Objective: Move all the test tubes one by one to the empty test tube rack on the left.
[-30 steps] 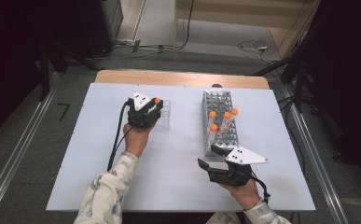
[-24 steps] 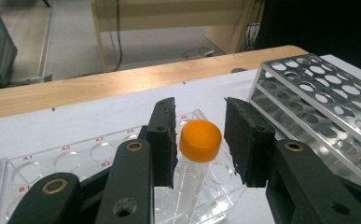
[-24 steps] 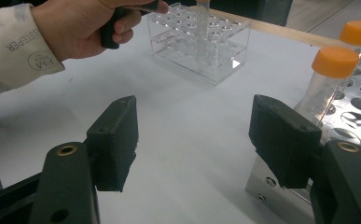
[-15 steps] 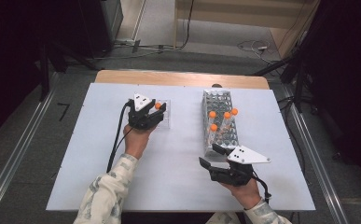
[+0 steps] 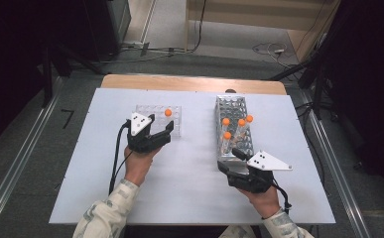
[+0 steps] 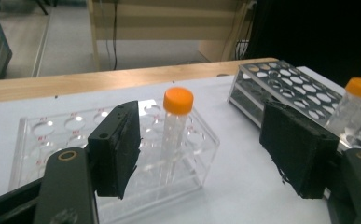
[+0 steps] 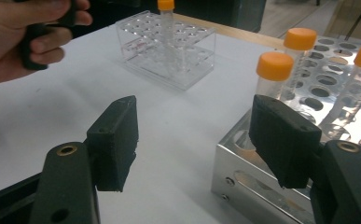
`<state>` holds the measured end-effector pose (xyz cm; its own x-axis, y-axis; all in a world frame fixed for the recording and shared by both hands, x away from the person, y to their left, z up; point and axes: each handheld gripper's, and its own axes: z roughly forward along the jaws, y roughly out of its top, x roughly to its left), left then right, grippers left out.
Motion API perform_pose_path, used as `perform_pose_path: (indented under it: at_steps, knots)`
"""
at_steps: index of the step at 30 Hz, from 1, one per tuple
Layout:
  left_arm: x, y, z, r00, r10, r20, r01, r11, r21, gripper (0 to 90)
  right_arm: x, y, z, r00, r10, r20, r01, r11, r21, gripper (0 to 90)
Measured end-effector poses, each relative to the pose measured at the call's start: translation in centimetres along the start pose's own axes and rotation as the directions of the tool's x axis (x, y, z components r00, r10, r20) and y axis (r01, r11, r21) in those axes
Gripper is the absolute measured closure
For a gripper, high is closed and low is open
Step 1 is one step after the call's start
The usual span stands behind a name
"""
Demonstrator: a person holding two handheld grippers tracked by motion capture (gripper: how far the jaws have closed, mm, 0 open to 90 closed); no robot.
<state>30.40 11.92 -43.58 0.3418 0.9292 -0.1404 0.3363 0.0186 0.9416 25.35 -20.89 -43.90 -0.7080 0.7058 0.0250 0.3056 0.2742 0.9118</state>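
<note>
A: Since the left gripper (image 5: pixel 160 130) has just been opening, is the tube (image 6: pixel 176 128) released?

B: Yes; it stands in the clear rack (image 5: pixel 177 127) near the table's far edge. Right gripper (image 5: pixel 227 160): jaws spread, empty. Three tubes wait in the metal rack (image 5: pixel 232 105).

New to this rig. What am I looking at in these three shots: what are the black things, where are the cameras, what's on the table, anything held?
No robot here: a person holds a two-jaw tool in each hand. The high view looks down on the white table. The other two pictures come from cameras riding on the tools, looking along their black jaws.

On the table stand a clear plastic rack with one orange-capped tube and a metal rack with three orange-capped tubes.

The left gripper has just been opening; the tube stands in the clear rack between its jaws, untouched. The right gripper is open at the metal rack's near end. Nothing is held.
</note>
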Motion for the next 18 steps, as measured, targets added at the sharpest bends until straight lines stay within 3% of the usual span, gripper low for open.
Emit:
perform_pose_path:
  at_steps: [11, 18]
  knots:
    - [-0.4, -2.2, -2.4, 0.9995, 0.032, 0.002, -0.032, 0.9992, 0.023, 27.1, -1.7, -0.3, 1.7, 0.9964, 0.015, 0.083, -0.016, 1.0, 0.012, 31.1]
    - [-0.7, -3.4, -3.4, 0.9971, 0.077, 0.004, -0.077, 0.996, 0.045, 26.8, -2.3, -0.6, 2.9, 0.9946, 0.009, 0.103, -0.011, 1.0, 0.021, 32.9]
